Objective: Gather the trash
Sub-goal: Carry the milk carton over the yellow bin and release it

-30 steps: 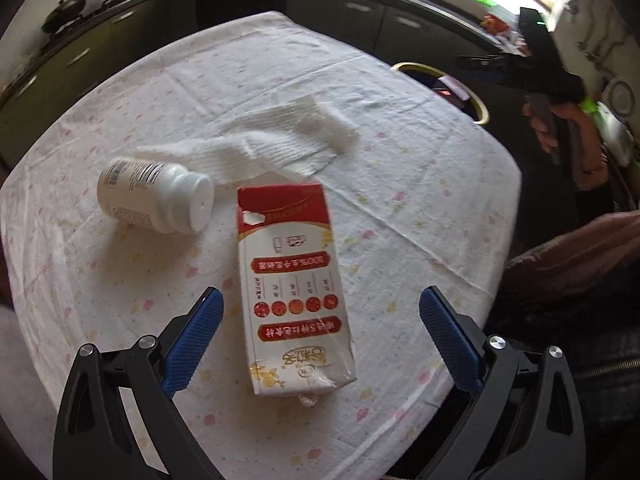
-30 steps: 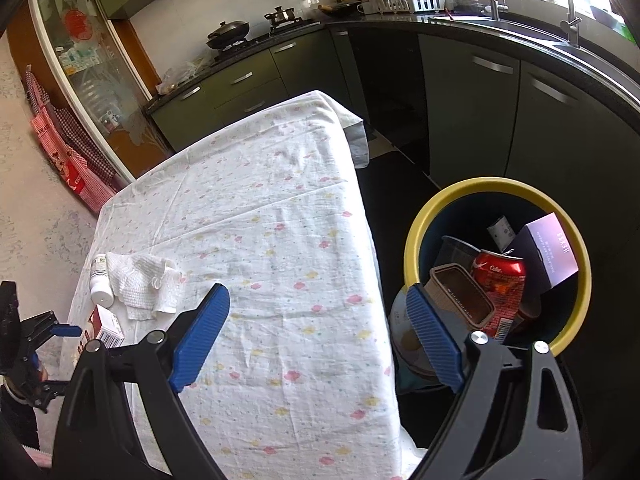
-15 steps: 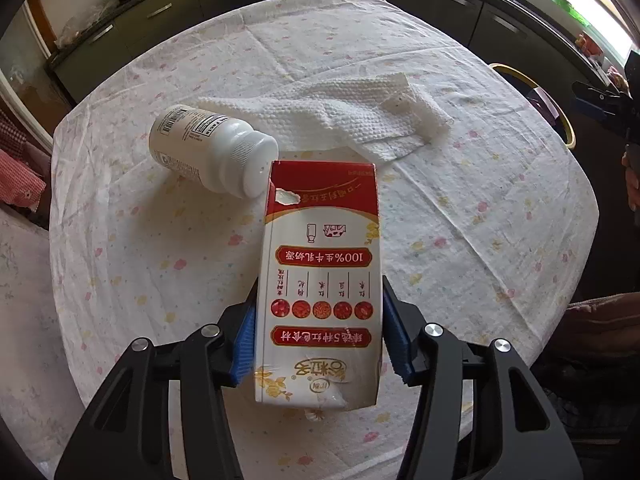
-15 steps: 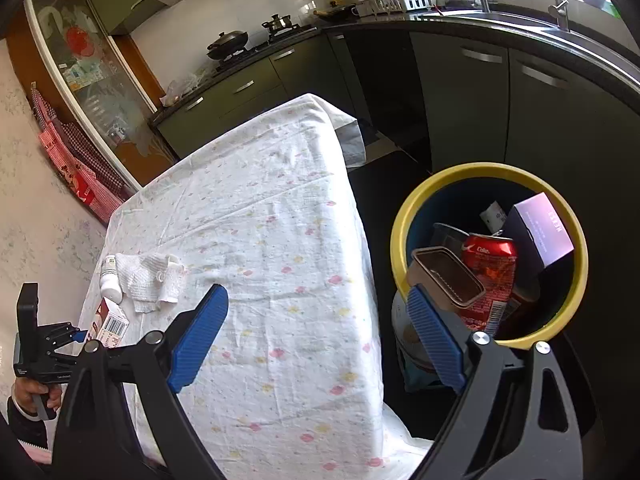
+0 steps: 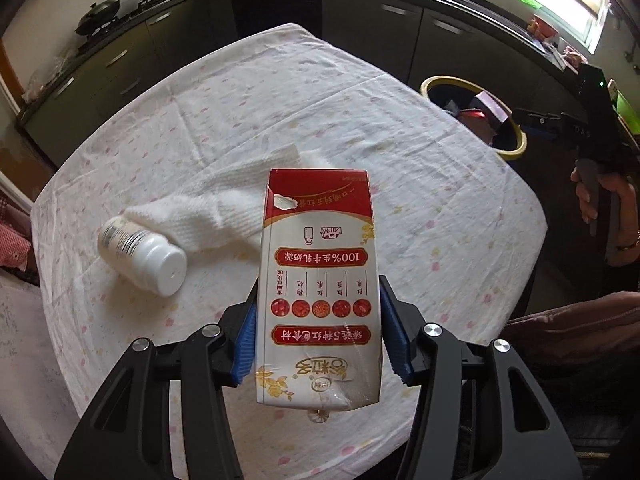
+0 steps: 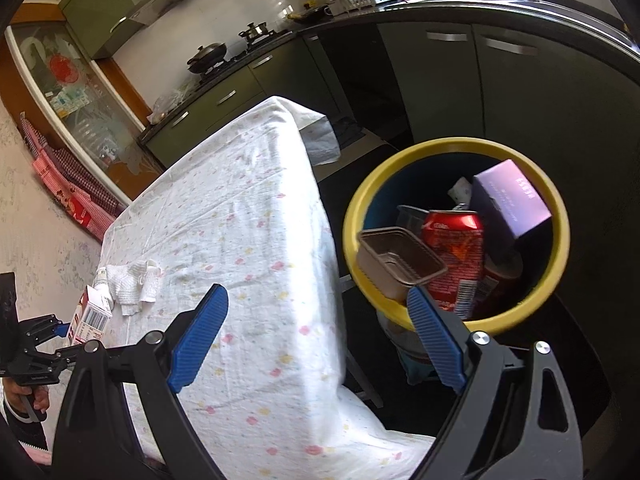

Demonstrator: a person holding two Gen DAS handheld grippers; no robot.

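My left gripper [image 5: 320, 340] is shut on a red and white milk carton [image 5: 318, 280] and holds it lifted above the table [image 5: 440, 216]. The carton also shows in the right wrist view [image 6: 90, 314], held by the left gripper [image 6: 60, 330]. A white pill bottle [image 5: 142, 254] lies on its side next to a crumpled white paper towel [image 5: 224, 208]. My right gripper [image 6: 316, 340] is open and empty, beside the table near the yellow-rimmed trash bin [image 6: 556, 208]. The bin also shows in the left wrist view [image 5: 440, 82].
The bin holds a red can [image 6: 454, 248], a purple box [image 6: 510, 202] and a brown plastic tray [image 6: 400, 260]. The table has a flowered white cloth. Dark kitchen cabinets [image 5: 360, 20] and a stove with pots [image 6: 224, 56] stand behind.
My left gripper closed on the milk carton and lifted it off the table. My right gripper tilted and shifted nearer the bin, staying open.
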